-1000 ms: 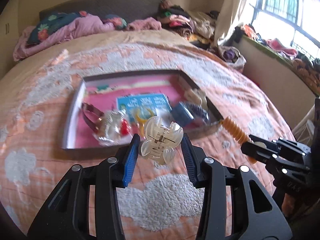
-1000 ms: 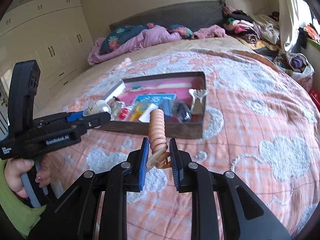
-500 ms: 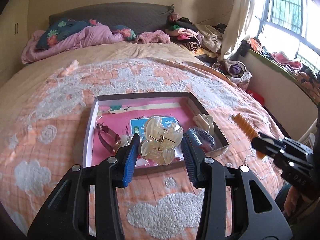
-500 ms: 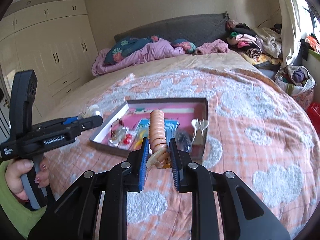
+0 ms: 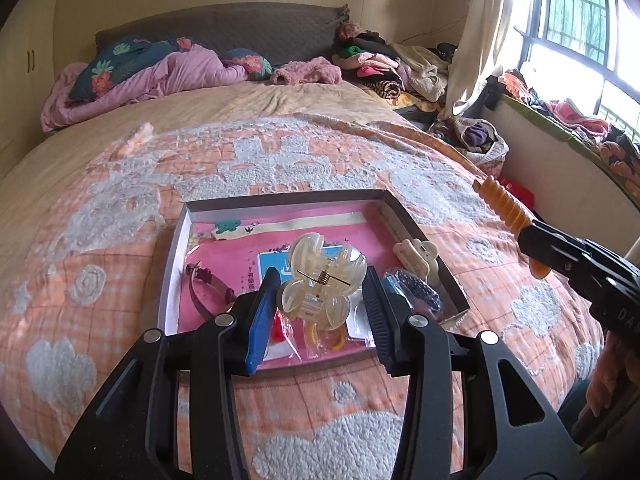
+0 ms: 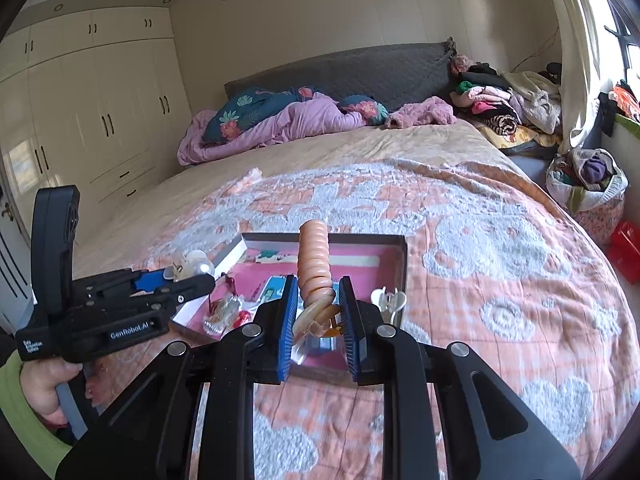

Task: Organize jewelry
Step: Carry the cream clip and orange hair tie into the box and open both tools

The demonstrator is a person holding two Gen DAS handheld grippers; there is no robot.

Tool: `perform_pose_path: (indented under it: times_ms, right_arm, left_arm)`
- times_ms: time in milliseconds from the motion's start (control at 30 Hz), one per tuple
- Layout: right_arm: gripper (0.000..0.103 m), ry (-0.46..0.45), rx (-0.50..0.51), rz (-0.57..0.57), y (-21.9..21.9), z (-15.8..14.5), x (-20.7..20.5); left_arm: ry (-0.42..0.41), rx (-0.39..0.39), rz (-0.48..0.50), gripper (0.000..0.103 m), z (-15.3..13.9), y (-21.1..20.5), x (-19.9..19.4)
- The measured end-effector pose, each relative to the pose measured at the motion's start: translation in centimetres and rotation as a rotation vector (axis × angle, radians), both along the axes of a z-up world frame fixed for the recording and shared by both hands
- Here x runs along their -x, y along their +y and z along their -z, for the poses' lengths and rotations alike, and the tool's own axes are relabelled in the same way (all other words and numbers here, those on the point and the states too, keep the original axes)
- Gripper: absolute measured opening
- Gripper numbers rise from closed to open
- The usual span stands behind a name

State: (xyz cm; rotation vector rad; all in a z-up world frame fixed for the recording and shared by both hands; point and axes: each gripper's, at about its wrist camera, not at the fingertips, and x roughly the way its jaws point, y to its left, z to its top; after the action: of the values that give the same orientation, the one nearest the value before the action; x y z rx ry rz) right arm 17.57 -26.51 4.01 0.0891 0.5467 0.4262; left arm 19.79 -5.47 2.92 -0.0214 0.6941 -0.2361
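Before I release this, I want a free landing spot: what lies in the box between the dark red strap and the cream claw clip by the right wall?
Left wrist view: between the dark red strap and cream claw clip lies a blue printed card, partly hidden by the translucent claw clip the left gripper holds.

A home bedroom: a bed is lying under a peach blanket, a grey headboard and built-in wardrobes are lining the walls, and clothes are piling beside a barred window.

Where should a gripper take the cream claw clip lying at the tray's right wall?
Grip the cream claw clip across its narrow middle, coming from above. It lies flat close to the tray's right wall, so a side approach is blocked, and its lobed ends look too wide and curved.
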Motion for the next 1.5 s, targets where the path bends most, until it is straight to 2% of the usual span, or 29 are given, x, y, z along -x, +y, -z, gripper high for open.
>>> perform_pose_path:
  times_ms: [533,633,1033,1133,1267,1367,1400,1467,1500]
  right_arm:
    - [0.02,0.009,0.056,-0.015,1.8,0.2,-4.8]
    - [0.02,0.019,0.047,-0.017,2.0,1.0,-5.2]
    - [0.02,0.161,0.066,-0.001,1.8,6.7,-7.8]
    - [0.02,0.209,0.068,0.007,1.8,8.3,-8.5]
    - [0.02,0.231,0.073,0.02,1.7,9.1,-8.8]
    - [0.022,0.241,0.065,0.022,1.4,9.3,-8.7]
    - [0.023,0.241,0.06,0.024,1.3,9.3,-8.7]
    - [0.029,0.236,0.055,0.027,1.1,8.9,-8.5]
    - [0.037,0.233,0.05,0.03,1.0,8.7,-8.3]
  left_arm:
    - [0.047,-0.008,0.005,0.034,2.0,-0.5,-2.9]
    - [0.059,-0.006,0.005,0.034,2.6,-0.6,-3.4]
    - [0.141,-0.031,0.02,0.034,6.4,-1.5,-5.1]
    - [0.149,-0.034,0.019,0.034,7.0,-1.6,-5.2]
    - [0.152,-0.037,0.014,0.036,7.2,-1.5,-5.3]
    - [0.148,-0.037,0.006,0.047,7.0,-1.3,-5.3]
    - [0.147,-0.036,0.007,0.047,6.9,-1.2,-5.3]
    - [0.144,-0.035,0.005,0.047,6.7,-1.2,-5.1]
    - [0.142,-0.035,0.004,0.049,6.5,-1.1,-5.0]
